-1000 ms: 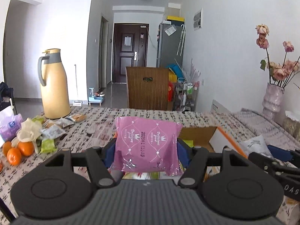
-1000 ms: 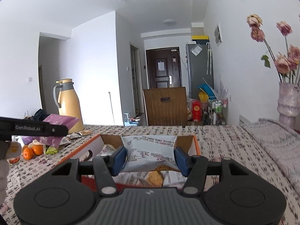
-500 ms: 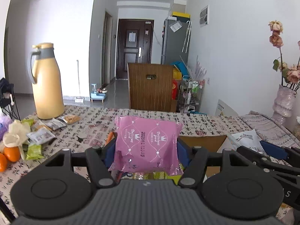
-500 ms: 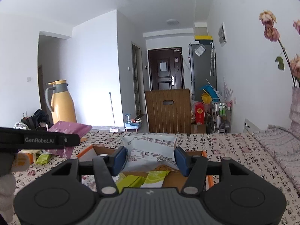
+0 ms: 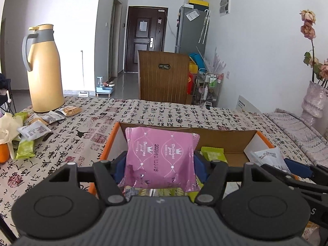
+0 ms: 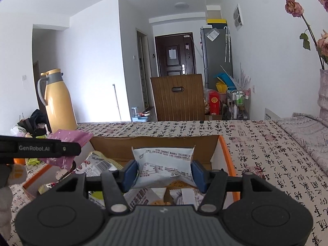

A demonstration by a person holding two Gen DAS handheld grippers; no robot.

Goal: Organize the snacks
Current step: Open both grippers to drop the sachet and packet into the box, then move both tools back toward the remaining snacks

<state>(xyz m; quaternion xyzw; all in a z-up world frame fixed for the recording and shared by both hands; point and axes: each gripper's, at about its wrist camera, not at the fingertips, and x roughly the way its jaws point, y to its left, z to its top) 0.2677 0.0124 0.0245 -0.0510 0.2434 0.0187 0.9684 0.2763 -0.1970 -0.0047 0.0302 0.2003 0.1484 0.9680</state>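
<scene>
Gripping a pink packet [image 5: 161, 156], left claw [image 5: 160, 164] over the cardboard box [image 5: 249, 139], right claw [image 6: 163, 173] clamping a white packet [image 6: 163, 164] there, snacks beneath largely hidden, probably biscuits, counter-side loose snacks [image 5: 33, 130] only in left view.

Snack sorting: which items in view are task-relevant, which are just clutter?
In play: pink packet in left claw; white packet in right claw; cardboard box; loose snacks on table.

Clutter: yellow thermos, oranges, flower vase.
</scene>
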